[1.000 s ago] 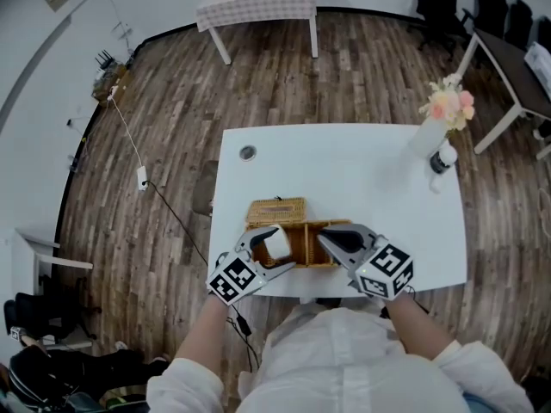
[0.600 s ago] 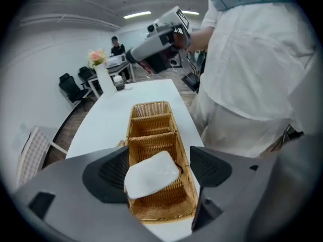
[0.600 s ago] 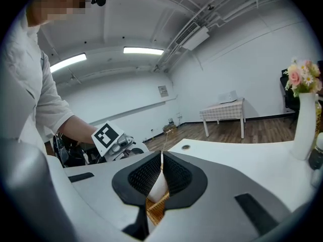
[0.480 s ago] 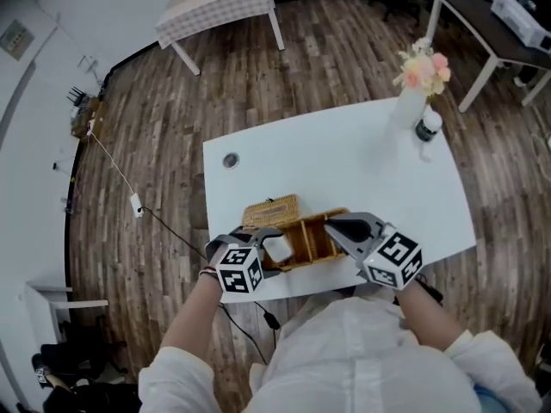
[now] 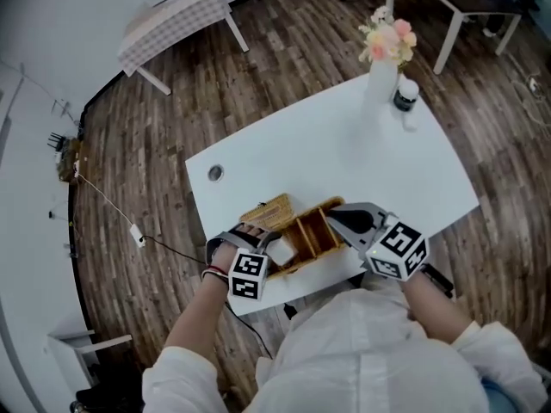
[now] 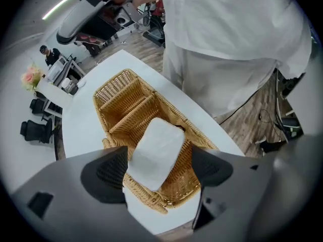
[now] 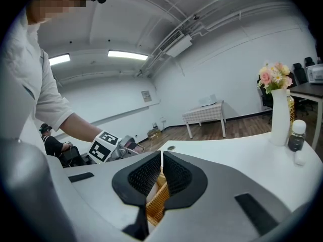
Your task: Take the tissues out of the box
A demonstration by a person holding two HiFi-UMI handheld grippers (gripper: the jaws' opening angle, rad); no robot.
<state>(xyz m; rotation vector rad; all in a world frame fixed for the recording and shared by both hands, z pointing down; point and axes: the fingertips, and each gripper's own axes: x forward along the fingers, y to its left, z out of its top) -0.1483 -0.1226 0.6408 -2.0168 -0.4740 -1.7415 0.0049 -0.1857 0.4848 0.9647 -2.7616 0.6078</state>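
Soft white rounded tissue pack (image 6: 155, 153), tilted over wicker box (image 6: 126, 105) at worktop (image 5: 344, 153) front edge, released between opening jaws of left tool (image 6: 159, 168), right tool (image 7: 161, 173) clenched on box rim

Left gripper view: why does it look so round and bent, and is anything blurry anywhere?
Left gripper view: the wide-angle lens bows the table edge and darkens the corners; the tissue pack is sharp. Right gripper view: same bending, the ceiling lights glare, and a mosaic patch covers a face. Head view: the floor planks curve; the light is even.
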